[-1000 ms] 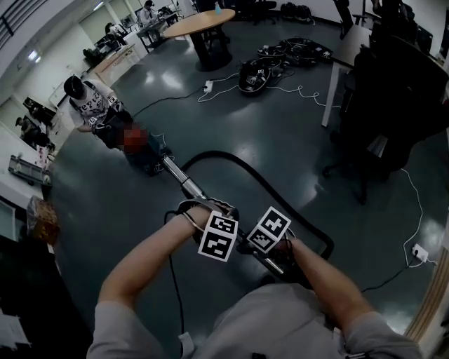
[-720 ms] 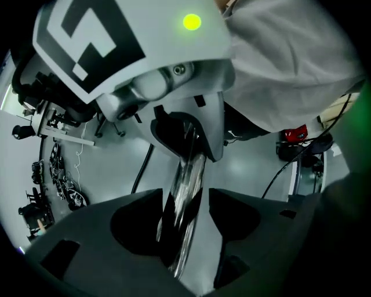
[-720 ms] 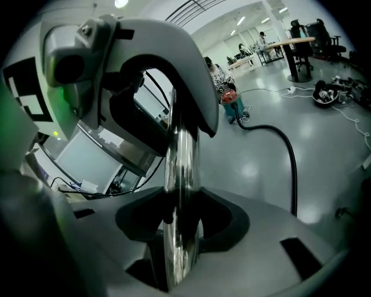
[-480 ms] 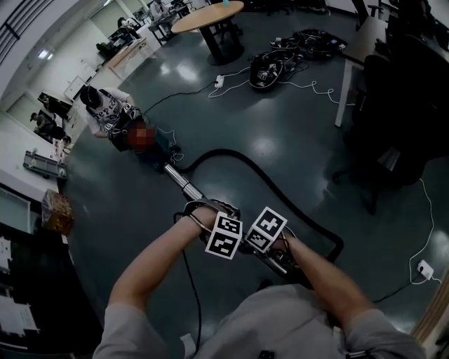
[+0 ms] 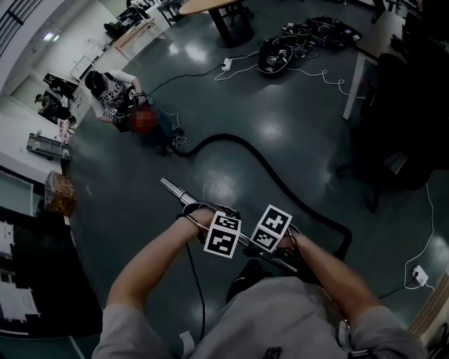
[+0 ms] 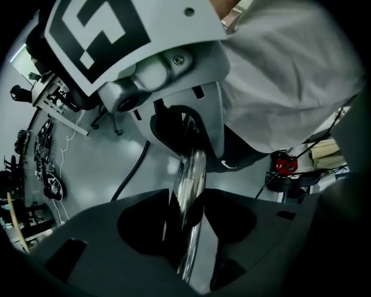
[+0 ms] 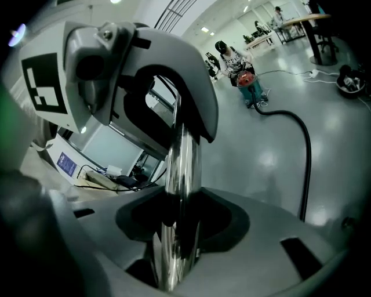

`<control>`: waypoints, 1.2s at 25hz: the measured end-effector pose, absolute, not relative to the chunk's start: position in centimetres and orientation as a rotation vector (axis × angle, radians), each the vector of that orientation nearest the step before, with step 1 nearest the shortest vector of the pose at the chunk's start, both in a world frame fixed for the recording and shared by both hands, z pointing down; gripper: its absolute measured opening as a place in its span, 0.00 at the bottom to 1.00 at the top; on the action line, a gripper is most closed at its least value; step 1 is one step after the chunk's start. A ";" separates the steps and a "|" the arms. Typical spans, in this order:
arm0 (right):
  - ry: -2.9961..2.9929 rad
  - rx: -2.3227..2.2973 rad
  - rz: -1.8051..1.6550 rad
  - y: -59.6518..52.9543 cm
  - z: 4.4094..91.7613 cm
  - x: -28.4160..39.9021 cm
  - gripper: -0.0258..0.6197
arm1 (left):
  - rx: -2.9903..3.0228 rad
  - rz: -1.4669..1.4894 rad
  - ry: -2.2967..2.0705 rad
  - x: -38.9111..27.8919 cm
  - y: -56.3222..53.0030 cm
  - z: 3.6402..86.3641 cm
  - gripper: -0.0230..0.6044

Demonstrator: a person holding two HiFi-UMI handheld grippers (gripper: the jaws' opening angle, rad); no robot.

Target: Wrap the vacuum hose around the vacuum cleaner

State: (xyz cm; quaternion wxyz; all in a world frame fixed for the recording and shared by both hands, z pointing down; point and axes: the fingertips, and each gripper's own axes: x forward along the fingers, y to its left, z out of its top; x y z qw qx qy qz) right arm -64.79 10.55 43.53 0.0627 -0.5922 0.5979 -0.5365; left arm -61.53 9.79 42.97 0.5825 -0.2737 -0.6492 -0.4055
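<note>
In the head view both grippers hold one chrome wand tube low in front of me. The left gripper sits nearer the tube's free end and the right gripper nearer my body. A black hose snakes over the floor from the red and blue vacuum cleaner and loops back at the right. In the left gripper view the jaws have just been closing and clasp the tube. The right gripper is shut on the same tube, with the vacuum cleaner far ahead.
A person crouches beside the vacuum cleaner. Cable piles and a power strip lie at the back, near a round table. A dark desk and chair stand to the right. A thin cable runs by my feet.
The wand's free end has drawn back from the vacuum cleaner towards me, carried by both grippers. More of the hose now shows beside the cleaner.
</note>
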 end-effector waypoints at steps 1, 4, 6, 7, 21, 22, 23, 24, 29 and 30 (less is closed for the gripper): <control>1.808 -1.790 -1.636 10.9 43.6 -65.0 0.30 | -0.639 -0.953 -1.531 -61.8 10.1 43.1 0.35; 1.790 -1.815 -1.700 11.6 44.4 -65.4 0.30 | -0.632 -0.934 -1.575 -62.2 10.8 43.7 0.35; 1.753 -1.841 -1.757 11.9 45.4 -65.2 0.30 | -0.617 -0.889 -1.607 -62.1 11.1 44.5 0.35; 1.725 -1.850 -1.783 12.0 45.9 -65.1 0.30 | -0.601 -0.863 -1.627 -62.0 11.3 45.0 0.35; 1.241 -2.002 -1.664 8.3 45.3 -59.8 0.30 | -0.279 -0.563 -1.750 -57.4 8.0 46.6 0.27; 1.222 -2.017 -1.651 8.1 45.5 -59.7 0.30 | -0.280 -0.554 -1.752 -57.2 7.8 46.8 0.27; 1.204 -2.033 -1.635 8.1 45.6 -59.5 0.30 | -0.284 -0.545 -1.750 -57.1 7.7 46.9 0.27; 1.188 -2.053 -1.615 8.0 45.5 -59.3 0.30 | -0.291 -0.536 -1.746 -56.9 7.5 47.1 0.27; 1.078 -2.242 -1.500 11.0 43.6 -57.8 0.33 | -0.343 -0.521 -1.723 -55.5 5.8 48.3 0.27; 1.047 -2.283 -1.481 12.0 42.9 -57.5 0.33 | -0.357 -0.520 -1.722 -55.2 5.4 48.5 0.27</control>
